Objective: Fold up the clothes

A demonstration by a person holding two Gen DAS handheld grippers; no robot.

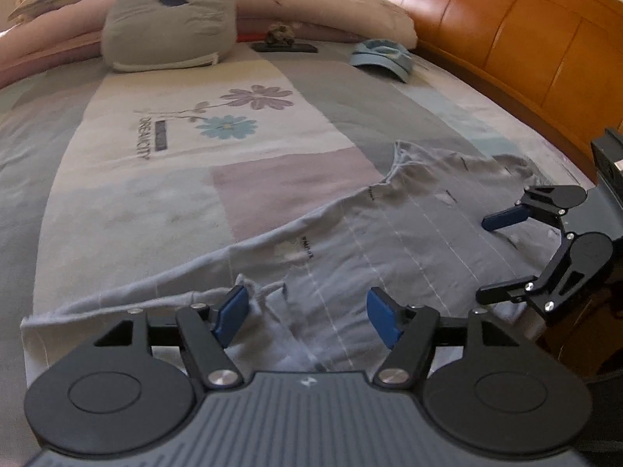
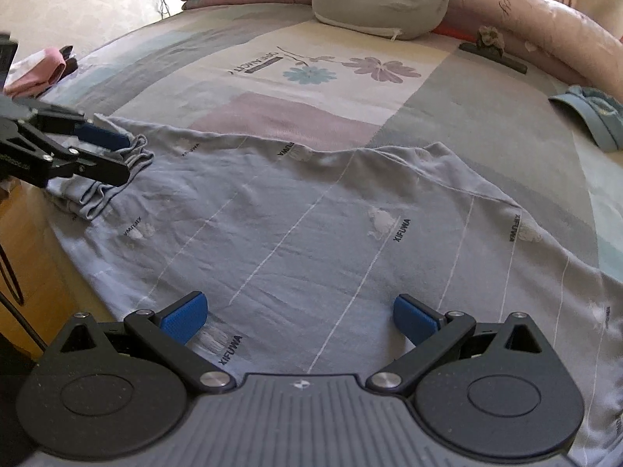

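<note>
The left tongs point(image 1: 307, 317) stand spread, their blue pads point(image 1: 383, 321) well apart, low over a bunched fold of the grey garment point(image 1: 389, 241) at the near edge of the bed point(image 1: 117, 202). Cloth lies between the pads; the left pad sits just beside the crumpled ridge, and whether it touches the cloth cannot be told. Neither pad pinches anything. In the right wrist view the same tongs point(image 2: 113, 155) come in from the left edge of the frame, their tips at a gathered hem of the garment.

The right tongs point(image 2: 300, 317) are also spread wide, with flat cloth showing between the pads point(image 2: 183, 317) and nothing gripped. They hang low over the garment's near part, where a printed word and thin white stripes run across it. From the left wrist view the right tongs point(image 1: 484, 258) reach in from the right side, jaws apart, above the garment's far end near the bed's right edge.

The garment, a grey striped shirt with small printed words, lies spread along the near edge of the bed, wrinkled and partly folded over at one end.

Farther on, the patchwork bedcover point(image 1: 249, 113) shows flower prints. Toward the far edge lie a blue cap point(image 1: 383, 58), a dark flat object point(image 1: 284, 46) and a grey cushion point(image 1: 171, 23), with rolled pink bedding point(image 2: 545, 19) behind. A wooden headboard point(image 1: 525, 39) runs along one side.
</note>
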